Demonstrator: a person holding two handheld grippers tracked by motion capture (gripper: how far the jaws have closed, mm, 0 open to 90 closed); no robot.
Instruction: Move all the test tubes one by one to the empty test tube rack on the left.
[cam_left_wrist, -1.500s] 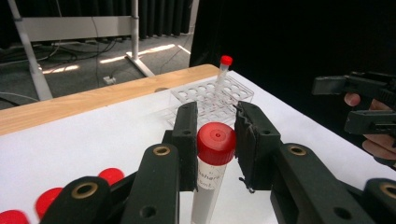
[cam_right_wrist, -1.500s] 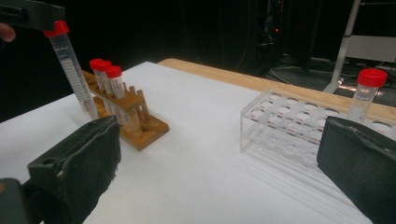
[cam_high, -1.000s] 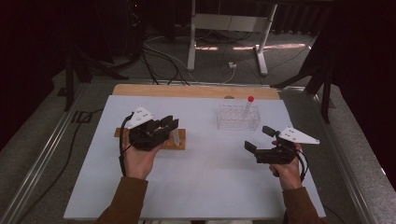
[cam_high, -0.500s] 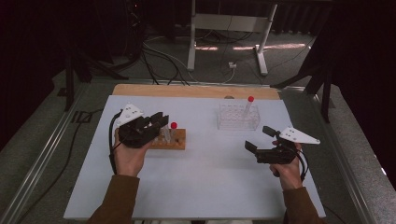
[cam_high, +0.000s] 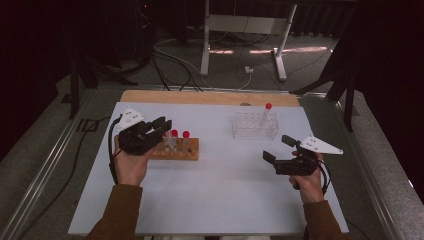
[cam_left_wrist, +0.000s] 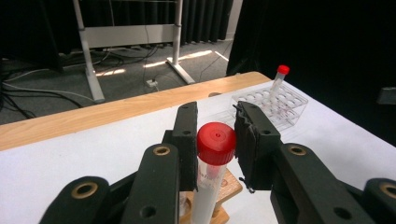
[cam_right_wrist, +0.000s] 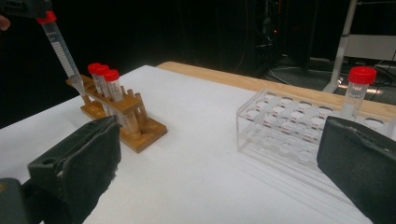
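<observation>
My left gripper (cam_high: 161, 127) (cam_left_wrist: 216, 122) is shut on a red-capped tube (cam_left_wrist: 214, 149), gripping it just under the cap. In the right gripper view that tube (cam_right_wrist: 62, 50) hangs tilted, its tip just above the near-left end of the wooden rack (cam_right_wrist: 140, 130). The wooden rack (cam_high: 182, 150) holds three more red-capped tubes (cam_right_wrist: 103, 74). At the back right stands a clear plastic rack (cam_high: 254, 126) (cam_right_wrist: 289, 135) with one red-capped tube (cam_high: 266, 113) (cam_right_wrist: 357, 88) in it. My right gripper (cam_high: 277, 148) (cam_right_wrist: 224, 135) is open and empty, in front of the clear rack.
A white mat (cam_high: 220, 190) covers the table, with a wooden strip (cam_high: 200, 97) along its far edge. Beyond the table a metal stand (cam_high: 245, 25) and cables lie on the dark floor. Metal rails run down both sides of the table.
My left gripper has moved left and slightly up with the tube, uncovering the red caps left in the wooden rack. The right gripper has stayed put.
</observation>
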